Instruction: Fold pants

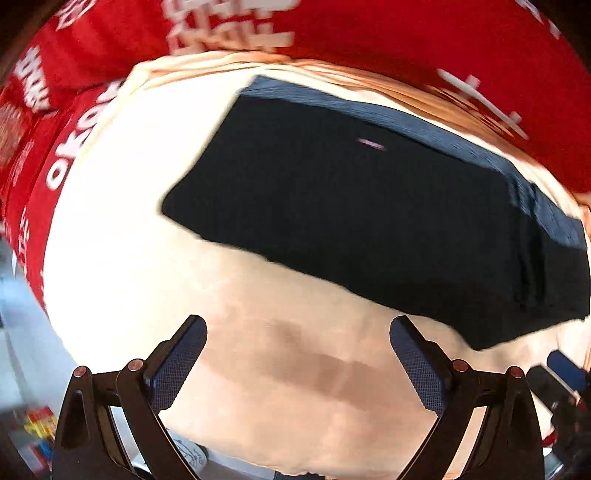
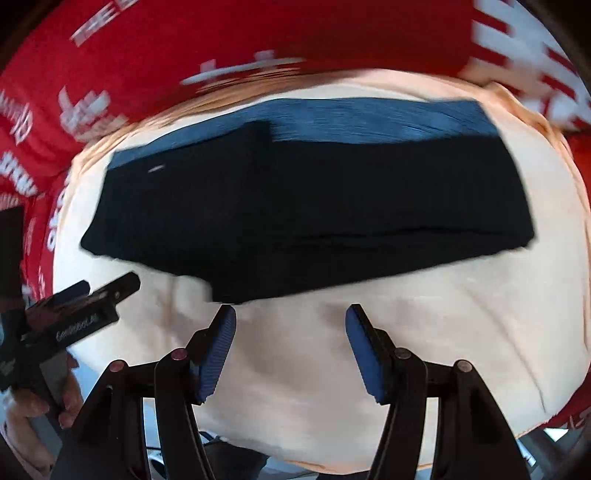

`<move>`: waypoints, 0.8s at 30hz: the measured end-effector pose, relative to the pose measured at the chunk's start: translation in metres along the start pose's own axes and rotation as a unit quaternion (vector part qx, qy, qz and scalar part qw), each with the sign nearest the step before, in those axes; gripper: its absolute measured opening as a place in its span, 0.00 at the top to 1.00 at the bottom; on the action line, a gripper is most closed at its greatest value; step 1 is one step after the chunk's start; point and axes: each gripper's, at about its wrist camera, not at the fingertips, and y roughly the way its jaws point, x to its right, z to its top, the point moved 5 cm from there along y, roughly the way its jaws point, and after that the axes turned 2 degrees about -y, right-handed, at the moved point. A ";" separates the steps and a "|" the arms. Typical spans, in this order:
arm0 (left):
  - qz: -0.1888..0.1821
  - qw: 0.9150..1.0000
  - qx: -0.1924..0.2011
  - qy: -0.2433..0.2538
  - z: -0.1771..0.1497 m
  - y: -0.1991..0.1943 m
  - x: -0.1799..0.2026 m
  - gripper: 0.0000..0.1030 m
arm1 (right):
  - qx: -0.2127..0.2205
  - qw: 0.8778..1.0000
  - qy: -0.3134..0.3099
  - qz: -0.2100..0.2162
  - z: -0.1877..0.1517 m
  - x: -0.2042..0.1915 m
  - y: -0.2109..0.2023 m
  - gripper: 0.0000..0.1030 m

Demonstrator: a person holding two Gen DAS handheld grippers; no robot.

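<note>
Dark navy pants [image 1: 369, 214] lie folded into a flat rectangle on a cream cloth [image 1: 155, 229]; the waistband runs along the far edge. My left gripper [image 1: 297, 325] hangs open over bare cream cloth, short of the pants' near edge, nothing between its blue pads [image 1: 177, 365]. In the right wrist view the same pants [image 2: 303, 206] fill the middle. My right gripper [image 2: 290, 314] is open just in front of their near edge, holding nothing. The left gripper's body [image 2: 74, 310] shows at the left, held by a hand [image 2: 48, 402].
A red cover with white lettering [image 1: 369, 33] spreads behind and around the cream cloth. The cloth's near edge [image 2: 258, 454] drops off to a floor. Small coloured items [image 1: 40, 428] lie low on the left. Both views are motion-blurred.
</note>
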 end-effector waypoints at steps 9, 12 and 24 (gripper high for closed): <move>-0.026 0.999 -0.001 -0.037 0.003 0.009 -0.030 0.03 | -0.026 0.998 -0.054 -0.013 -0.002 -0.063 0.009 0.36; -0.036 0.998 0.002 -0.049 0.006 0.011 -0.035 0.03 | -0.033 0.997 -0.061 -0.023 -0.002 -0.069 0.012 0.36; -0.049 0.996 0.003 -0.077 0.014 0.023 -0.048 0.03 | -0.046 0.995 -0.084 -0.034 0.003 -0.080 0.015 0.36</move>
